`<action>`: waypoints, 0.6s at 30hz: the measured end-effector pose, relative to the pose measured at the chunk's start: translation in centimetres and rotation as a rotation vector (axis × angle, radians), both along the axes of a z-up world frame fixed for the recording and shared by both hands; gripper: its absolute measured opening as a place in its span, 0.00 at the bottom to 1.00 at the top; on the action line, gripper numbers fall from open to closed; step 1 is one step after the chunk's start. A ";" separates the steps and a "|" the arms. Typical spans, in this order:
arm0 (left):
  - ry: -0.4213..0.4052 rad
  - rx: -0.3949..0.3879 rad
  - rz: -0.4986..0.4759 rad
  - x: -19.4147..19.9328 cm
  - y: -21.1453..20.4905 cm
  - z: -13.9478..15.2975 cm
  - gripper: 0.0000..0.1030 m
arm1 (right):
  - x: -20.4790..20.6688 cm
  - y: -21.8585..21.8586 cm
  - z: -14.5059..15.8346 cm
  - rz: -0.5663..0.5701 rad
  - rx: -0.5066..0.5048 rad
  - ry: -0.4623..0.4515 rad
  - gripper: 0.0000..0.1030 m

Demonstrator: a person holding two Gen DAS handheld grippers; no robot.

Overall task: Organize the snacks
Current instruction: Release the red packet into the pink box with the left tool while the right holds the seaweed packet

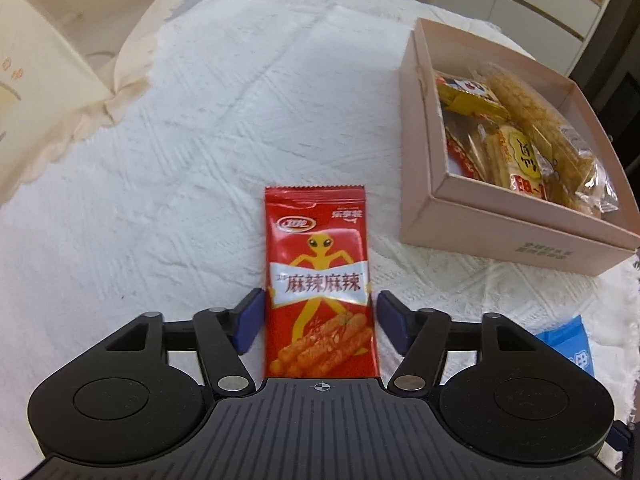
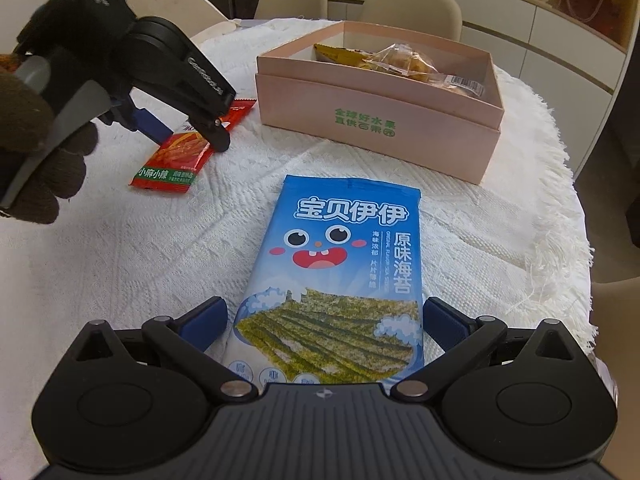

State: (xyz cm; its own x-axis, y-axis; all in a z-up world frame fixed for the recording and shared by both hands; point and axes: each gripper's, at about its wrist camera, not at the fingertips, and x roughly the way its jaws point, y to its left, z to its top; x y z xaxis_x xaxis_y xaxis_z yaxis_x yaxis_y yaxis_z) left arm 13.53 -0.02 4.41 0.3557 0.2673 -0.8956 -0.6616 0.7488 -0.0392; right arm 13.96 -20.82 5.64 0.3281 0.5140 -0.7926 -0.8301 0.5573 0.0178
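Note:
A red spicy-stick snack packet (image 1: pixel 320 280) lies flat on the white tablecloth between the open fingers of my left gripper (image 1: pixel 318 316), with small gaps on both sides. It also shows in the right wrist view (image 2: pixel 180 152) under the left gripper (image 2: pixel 188 128). A blue seaweed packet (image 2: pixel 336 276) lies flat between the open fingers of my right gripper (image 2: pixel 326 320); its corner shows in the left wrist view (image 1: pixel 568 344). A pink cardboard box (image 1: pixel 500 228) (image 2: pixel 372 120) holding several yellow and clear-wrapped snacks stands beyond both packets.
The round table is covered by a white textured cloth (image 1: pixel 208 140) with a fringed edge (image 2: pixel 556 264) at the right. An open cream box with lid (image 1: pixel 44 80) stands at the far left. Beige chairs (image 2: pixel 408 8) ring the far side.

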 end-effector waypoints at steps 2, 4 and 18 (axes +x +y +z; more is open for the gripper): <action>0.020 0.019 -0.030 0.3 -0.5 -0.1 0.71 | -0.3 -0.3 0.0 0.000 0.003 -0.003 1.00; 0.023 0.039 -0.047 0.0 -1.2 -0.2 0.59 | -0.3 -0.5 0.0 0.021 0.002 -0.001 1.00; -0.069 -0.148 -0.080 -9.5 -8.6 1.2 0.51 | 2.9 0.3 1.9 0.019 -0.002 0.127 0.95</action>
